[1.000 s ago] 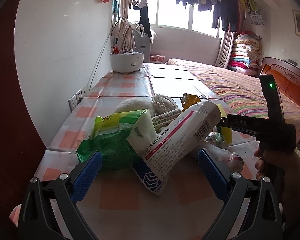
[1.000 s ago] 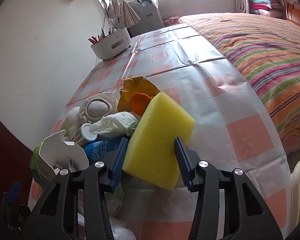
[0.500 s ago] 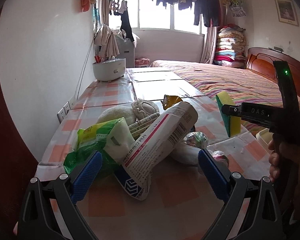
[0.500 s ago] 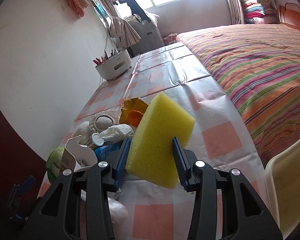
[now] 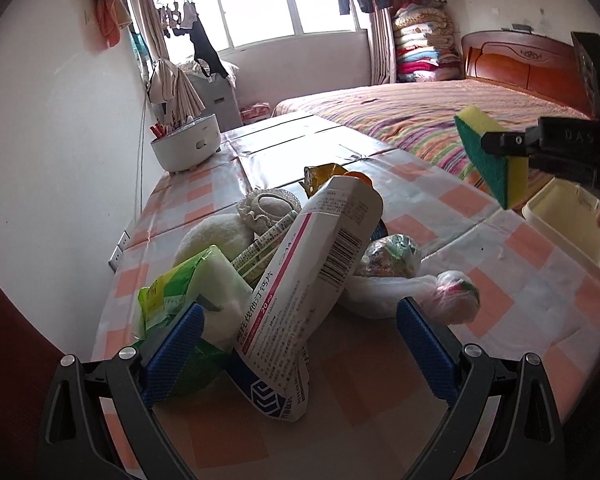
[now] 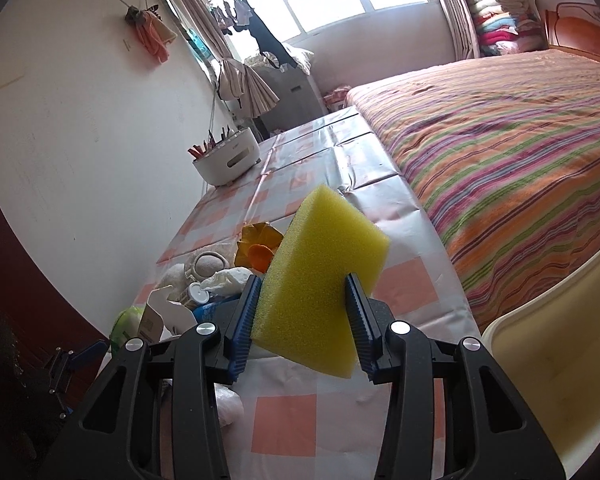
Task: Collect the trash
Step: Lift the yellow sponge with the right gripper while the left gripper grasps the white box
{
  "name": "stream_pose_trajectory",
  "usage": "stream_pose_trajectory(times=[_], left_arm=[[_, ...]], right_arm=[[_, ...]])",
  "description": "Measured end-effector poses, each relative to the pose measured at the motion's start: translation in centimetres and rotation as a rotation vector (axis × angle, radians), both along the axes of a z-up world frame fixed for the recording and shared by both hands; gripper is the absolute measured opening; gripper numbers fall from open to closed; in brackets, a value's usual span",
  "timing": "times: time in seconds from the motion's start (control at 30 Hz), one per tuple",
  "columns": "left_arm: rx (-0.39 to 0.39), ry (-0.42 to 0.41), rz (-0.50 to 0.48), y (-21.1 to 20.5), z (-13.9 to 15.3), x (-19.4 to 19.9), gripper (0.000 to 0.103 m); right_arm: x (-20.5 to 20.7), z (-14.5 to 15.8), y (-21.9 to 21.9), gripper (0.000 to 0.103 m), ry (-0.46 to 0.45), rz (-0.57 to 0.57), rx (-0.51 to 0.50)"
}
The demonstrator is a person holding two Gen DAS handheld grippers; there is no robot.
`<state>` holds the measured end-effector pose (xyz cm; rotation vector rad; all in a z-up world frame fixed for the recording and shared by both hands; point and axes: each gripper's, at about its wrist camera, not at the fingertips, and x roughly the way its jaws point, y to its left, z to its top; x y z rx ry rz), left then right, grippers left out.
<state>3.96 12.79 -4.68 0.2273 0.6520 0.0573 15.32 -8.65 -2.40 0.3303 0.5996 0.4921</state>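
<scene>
My right gripper [image 6: 302,322] is shut on a yellow sponge [image 6: 324,276] and holds it above the checked table. The left wrist view shows that sponge [image 5: 492,160], green-backed, up at the right between black fingers. My left gripper [image 5: 296,344] stands open and low over the trash pile; its blue pads flank a white medicine box [image 5: 312,280] without touching it. A green tissue pack [image 5: 188,292] lies by the left pad, and a knotted clear bag [image 5: 452,292] by the right pad. A yellow wrapper [image 5: 324,174], a beige pad and other scraps lie behind.
A cream bin [image 6: 556,344] stands off the table's right edge, also seen as the bin [image 5: 564,216] beyond the sponge. A white pot with pencils [image 5: 186,148] sits far back by the wall. The striped bed [image 6: 500,128] runs along the right.
The right gripper has lifted the sponge away from the pile and carried it right, toward the cream bin. The left gripper has rolled and shifted, so the pile now sits lower and tilted.
</scene>
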Motion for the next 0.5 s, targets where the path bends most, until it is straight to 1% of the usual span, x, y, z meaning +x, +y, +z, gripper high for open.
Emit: stream_pose_trajectory(times=[0.13,0.23,0.33,0.4,0.43,0.47,0.5], left_arm=[[0.086,0.058,-0.032,-0.4,-0.8,0.7,0.094],[0.131,0.108,-0.060,-0.5,-1.6,1.6,0.094],[0.168,0.142,-0.065,-0.4,-2.4,2.4,0.093],[0.178,0.168,-0.056,-0.2,-2.8,2.9,0.084],[0.177,0.182,-0.057,-0.3,-3.1,3.1,0.070],[0.167,0.198,-0.054,-0.2,-3.2,3.4,0.058],[0.171,0.195,-0.037,0.1,-3.3,3.5,0.055]], right_arm=[[-0.1,0.2,-0.2,0.041,-0.004,-0.003,0.011],[-0.4,0.4,-0.2,0.042,-0.012,-0.001,0.012],[-0.5,0.5,-0.3,0.042,-0.015,-0.004,0.013],[-0.5,0.5,-0.5,0.042,-0.016,-0.009,0.016],[-0.5,0.6,-0.6,0.042,-0.017,-0.012,0.015],[-0.5,0.6,-0.7,0.042,-0.019,-0.016,0.015],[-0.6,0.6,-0.8,0.042,-0.019,-0.018,0.018]])
